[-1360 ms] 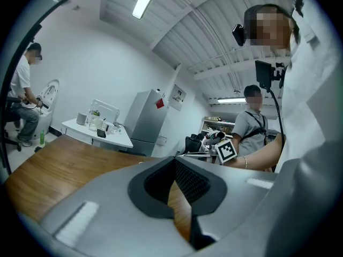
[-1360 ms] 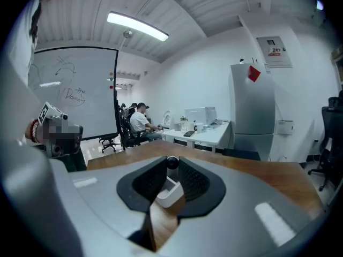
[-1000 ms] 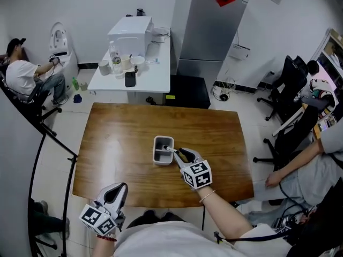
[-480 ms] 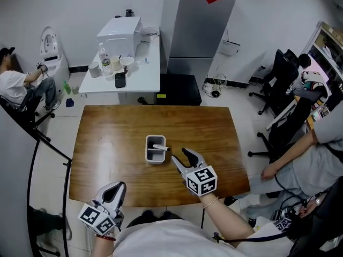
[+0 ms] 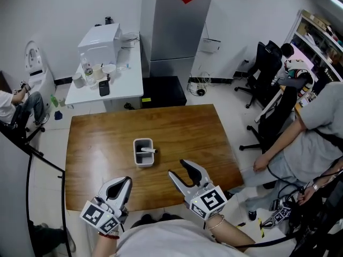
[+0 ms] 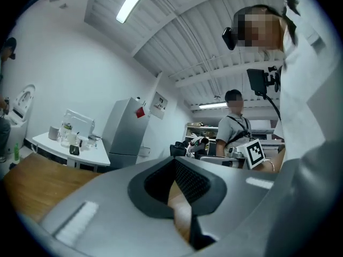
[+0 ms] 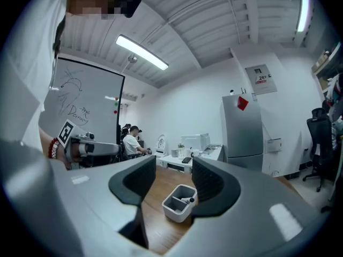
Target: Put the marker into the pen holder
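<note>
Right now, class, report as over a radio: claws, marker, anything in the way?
Right claw open, empty, short of the pen holder. Left claw shut, at the near table edge. Marker in the holder, end on its rim. Nothing in the way.

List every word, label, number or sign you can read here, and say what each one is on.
"Danny", or close to it, in loose handwriting on the whiteboard.
Wall notice by the fridge: print too small to read.
Red sign on the fridge: no legible text.
Marker cubes: square patterns only, no letters.
</note>
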